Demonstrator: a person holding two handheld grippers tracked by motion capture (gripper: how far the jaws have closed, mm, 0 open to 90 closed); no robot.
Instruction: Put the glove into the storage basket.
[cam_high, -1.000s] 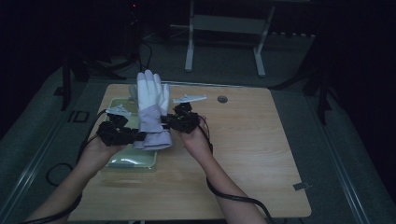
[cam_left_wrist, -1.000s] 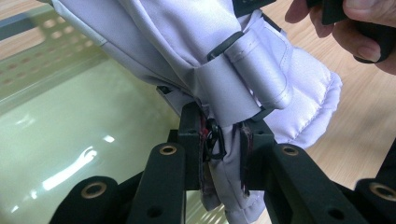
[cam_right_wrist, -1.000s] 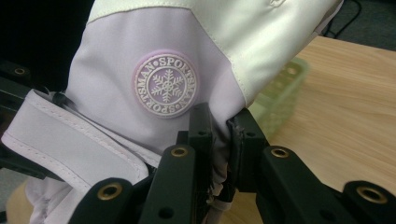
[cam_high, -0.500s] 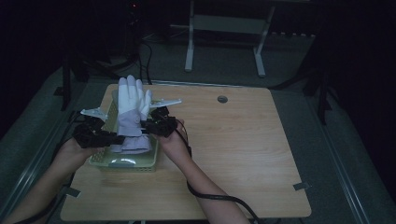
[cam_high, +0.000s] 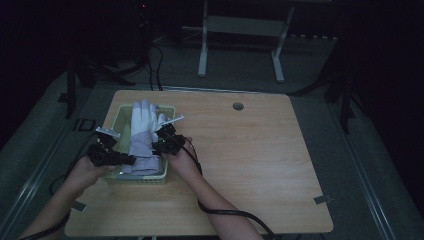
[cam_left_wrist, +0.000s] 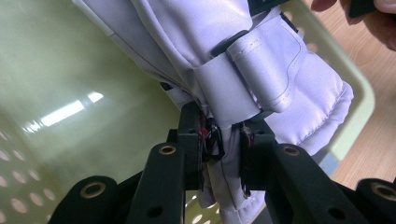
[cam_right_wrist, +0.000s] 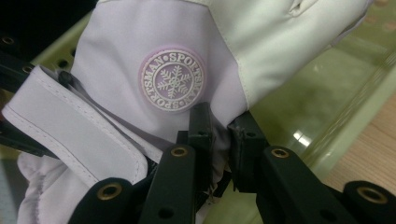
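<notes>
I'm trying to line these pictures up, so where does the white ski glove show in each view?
High view: the ski glove lies left of centre, over the green basket, fingers pointing away.
Left gripper view: its cuff fills the centre and top, pinched between the jaws.
Right gripper view: its snowflake badge sits upper centre, cuff pinched below.
Shared landmark: the green basket.

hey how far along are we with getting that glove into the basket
Nearly there. Done: the glove is already over the green basket, fingers toward its far end. In hand: the left gripper and right gripper are each shut on its lilac cuff. Left: setting it fully inside, since I cannot tell whether it rests on the bottom, then opening both grippers and pulling away.
</notes>
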